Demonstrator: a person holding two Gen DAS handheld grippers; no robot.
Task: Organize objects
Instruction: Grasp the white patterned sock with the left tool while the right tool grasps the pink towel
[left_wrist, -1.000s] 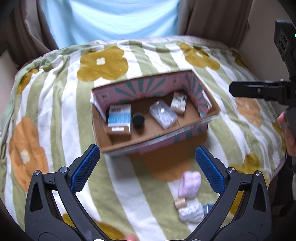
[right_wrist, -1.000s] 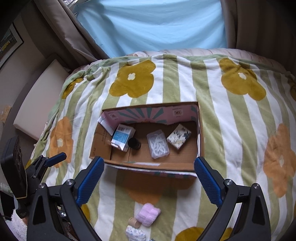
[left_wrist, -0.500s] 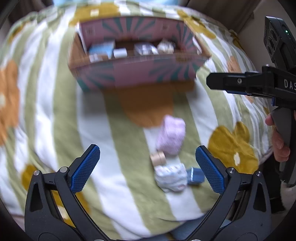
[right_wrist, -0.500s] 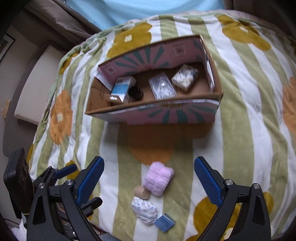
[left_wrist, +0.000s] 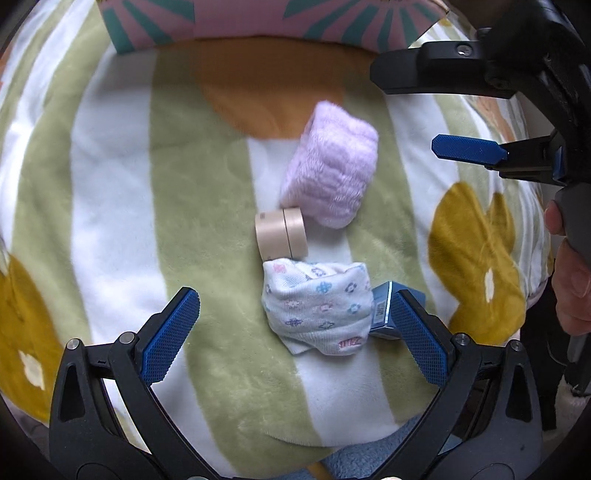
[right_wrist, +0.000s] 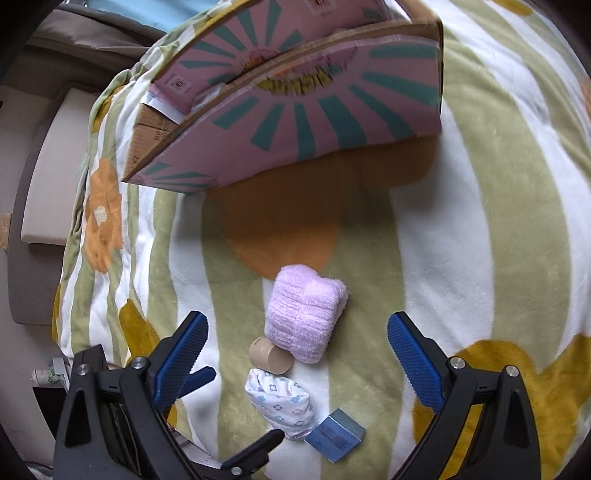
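Note:
A folded lilac fluffy cloth, a beige roll of tape, a white floral sock bundle and a small blue box lie together on the striped blanket. My left gripper is open, low over the blanket, its jaws either side of the sock bundle and blue box. My right gripper is open and empty above the lilac cloth and the tape; it also shows at the right of the left wrist view.
The pink-and-teal cardboard box stands beyond the items; its contents are hidden from here. The green-and-white flowered blanket covers the bed. The bed's near edge is just below the left gripper.
Both grippers have dropped down and pulled back from the cardboard box toward the loose items. The box interior has gone out of sight. Both stay open.

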